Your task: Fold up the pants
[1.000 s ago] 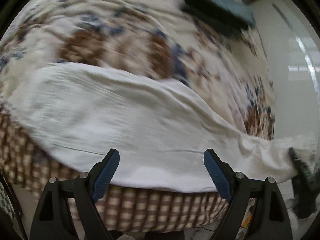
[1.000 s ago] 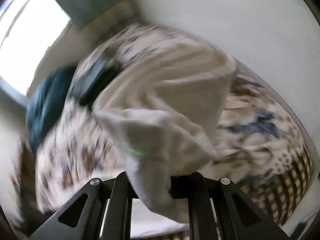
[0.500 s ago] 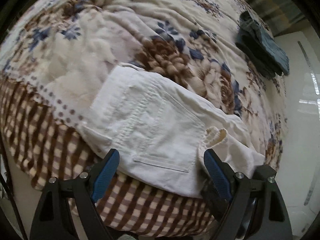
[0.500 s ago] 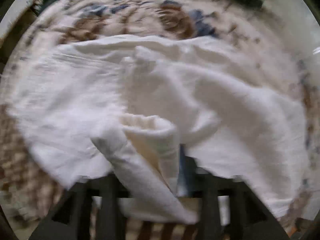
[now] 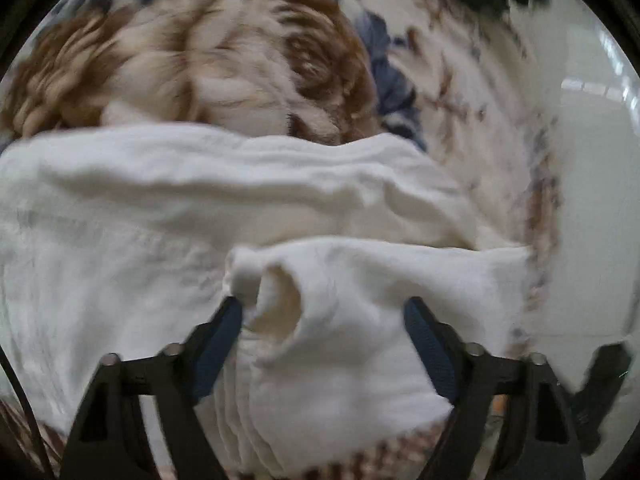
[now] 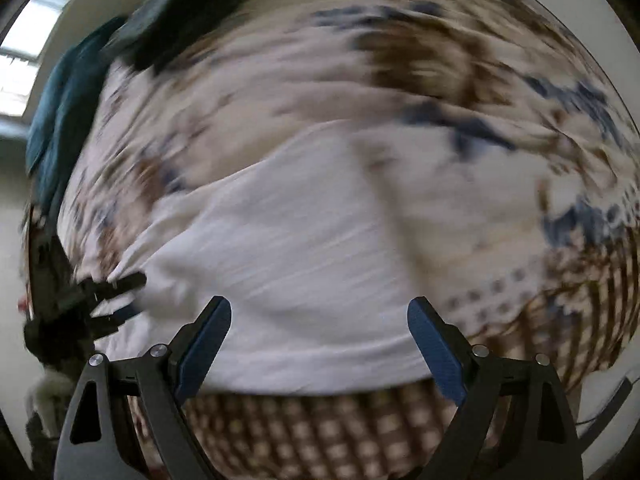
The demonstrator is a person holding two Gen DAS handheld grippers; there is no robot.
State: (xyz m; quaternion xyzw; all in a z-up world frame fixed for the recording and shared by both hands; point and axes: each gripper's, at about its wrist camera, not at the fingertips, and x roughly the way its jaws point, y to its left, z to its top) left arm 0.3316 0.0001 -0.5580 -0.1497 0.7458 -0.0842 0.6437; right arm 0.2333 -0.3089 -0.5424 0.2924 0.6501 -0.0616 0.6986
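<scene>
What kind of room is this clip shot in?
Most likely a bedroom: the white pants lie on a bed with a floral quilt and a checked side panel, dark folded clothes at its far edge, pale glossy floor beside it.

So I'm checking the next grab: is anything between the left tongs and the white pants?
Nothing visible: a bunched fold of the white pants already sits between the closing left tongs, on the floral quilt.

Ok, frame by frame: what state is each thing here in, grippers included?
white pants: lying on the bed, a bunched fold between the left fingers.
left gripper: jaws just been closing, straddling that fold; pad contact unclear.
right gripper: open, nothing between the fingers, over the pants.
floral quilt: spread under the pants.
dark folded clothes: set aside at the far edge.
</scene>
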